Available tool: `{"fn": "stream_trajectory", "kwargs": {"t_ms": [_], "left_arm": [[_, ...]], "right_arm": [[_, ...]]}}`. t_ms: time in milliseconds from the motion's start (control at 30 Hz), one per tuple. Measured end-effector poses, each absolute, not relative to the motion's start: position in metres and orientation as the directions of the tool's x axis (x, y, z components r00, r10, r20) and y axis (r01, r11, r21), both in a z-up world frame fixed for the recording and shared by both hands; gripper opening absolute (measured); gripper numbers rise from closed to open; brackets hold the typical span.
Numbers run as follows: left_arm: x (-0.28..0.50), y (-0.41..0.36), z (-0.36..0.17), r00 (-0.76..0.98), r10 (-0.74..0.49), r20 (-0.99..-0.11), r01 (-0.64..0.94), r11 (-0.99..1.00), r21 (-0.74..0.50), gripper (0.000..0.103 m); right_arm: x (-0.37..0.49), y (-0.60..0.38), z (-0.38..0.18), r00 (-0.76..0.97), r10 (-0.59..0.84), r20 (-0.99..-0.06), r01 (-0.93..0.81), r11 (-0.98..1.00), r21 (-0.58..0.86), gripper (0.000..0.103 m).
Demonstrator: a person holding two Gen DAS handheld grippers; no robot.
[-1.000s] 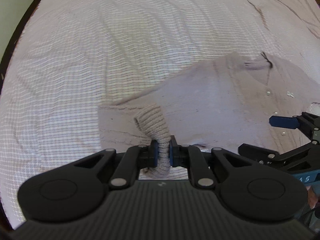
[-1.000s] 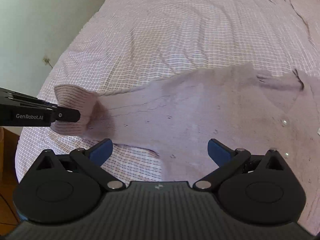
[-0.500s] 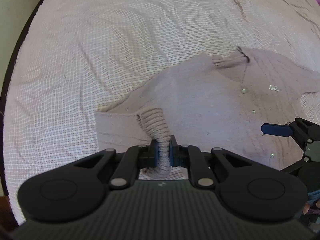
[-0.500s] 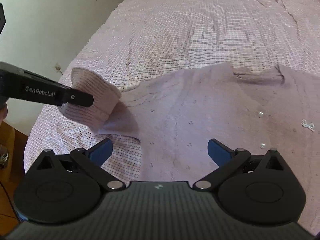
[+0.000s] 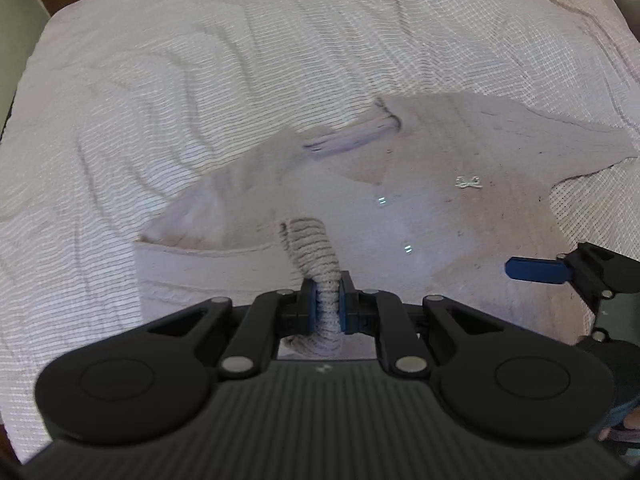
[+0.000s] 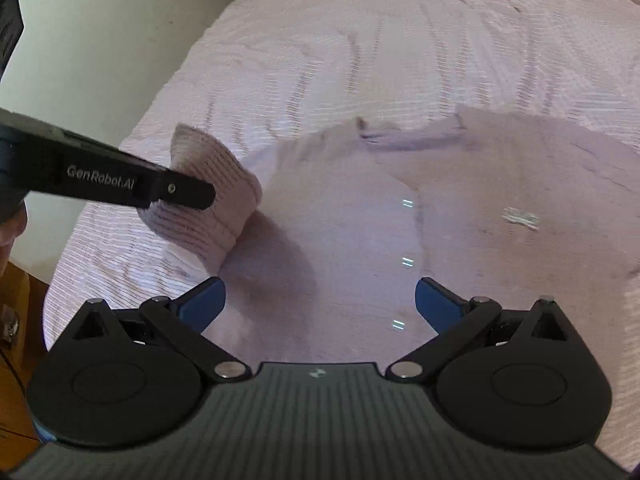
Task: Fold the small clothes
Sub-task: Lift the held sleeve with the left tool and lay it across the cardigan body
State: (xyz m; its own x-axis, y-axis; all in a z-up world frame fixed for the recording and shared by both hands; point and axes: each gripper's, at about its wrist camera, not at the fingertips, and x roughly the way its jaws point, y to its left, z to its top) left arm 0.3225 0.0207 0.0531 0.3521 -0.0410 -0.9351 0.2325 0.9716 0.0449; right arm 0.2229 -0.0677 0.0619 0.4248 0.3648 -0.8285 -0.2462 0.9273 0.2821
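Note:
A small pale pink knit cardigan [image 5: 440, 208] lies spread on the bed, its buttons [image 5: 407, 249] and a little bow [image 5: 469, 182] facing up. My left gripper [image 5: 327, 300] is shut on the ribbed sleeve cuff [image 5: 310, 248], holding it lifted over the body of the garment. In the right wrist view that cuff [image 6: 208, 200] hangs from the left gripper's black finger [image 6: 180, 192], above the cardigan [image 6: 360, 240]. My right gripper [image 6: 320, 300] stands open above the cardigan's front with nothing between its blue pads. Its blue pad [image 5: 536, 270] shows at the right edge of the left wrist view.
The bed is covered by a wrinkled pink checked sheet [image 5: 200, 60]. A light wall [image 6: 100, 40] runs along the bed's left edge, with wooden furniture [image 6: 12, 320] low beside it. A person's hand [image 6: 8, 228] is at the far left.
Both grippers have travelled along the cardigan toward its neckline and buttons. The left gripper carried the sleeve cuff with it, folding the sleeve over the body. The right gripper stayed open.

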Motion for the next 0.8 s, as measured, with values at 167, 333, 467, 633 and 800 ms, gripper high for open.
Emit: {"fn": "stream_trajectory", "kwargs": {"t_ms": [167, 333, 467, 633, 800], "left_arm": [[0.332, -0.021, 0.05, 0.351, -0.062, -0.934, 0.256, 0.966, 0.032, 0.013], [0.337, -0.059, 0.04, 0.348, -0.063, -0.935, 0.276, 0.96, 0.038, 0.013], [0.343, -0.084, 0.03, 0.343, -0.081, -0.936, 0.278, 0.96, 0.019, 0.013], [0.354, -0.11, 0.012, 0.334, -0.101, -0.937, 0.276, 0.961, -0.005, 0.013], [0.372, -0.13, -0.005, 0.341, -0.112, -0.933, 0.247, 0.969, -0.026, 0.013]], "right_arm": [[0.219, -0.121, 0.068, 0.453, 0.345, -0.822, -0.207, 0.938, 0.28, 0.103], [0.221, -0.164, 0.073, 0.467, 0.341, -0.816, -0.164, 0.94, 0.299, 0.103], [0.226, -0.193, 0.074, 0.466, 0.306, -0.83, -0.121, 0.952, 0.283, 0.103], [0.23, -0.234, 0.075, 0.478, 0.272, -0.835, -0.075, 0.96, 0.269, 0.103], [0.236, -0.268, 0.069, 0.48, 0.256, -0.839, -0.036, 0.961, 0.273, 0.103]]}}
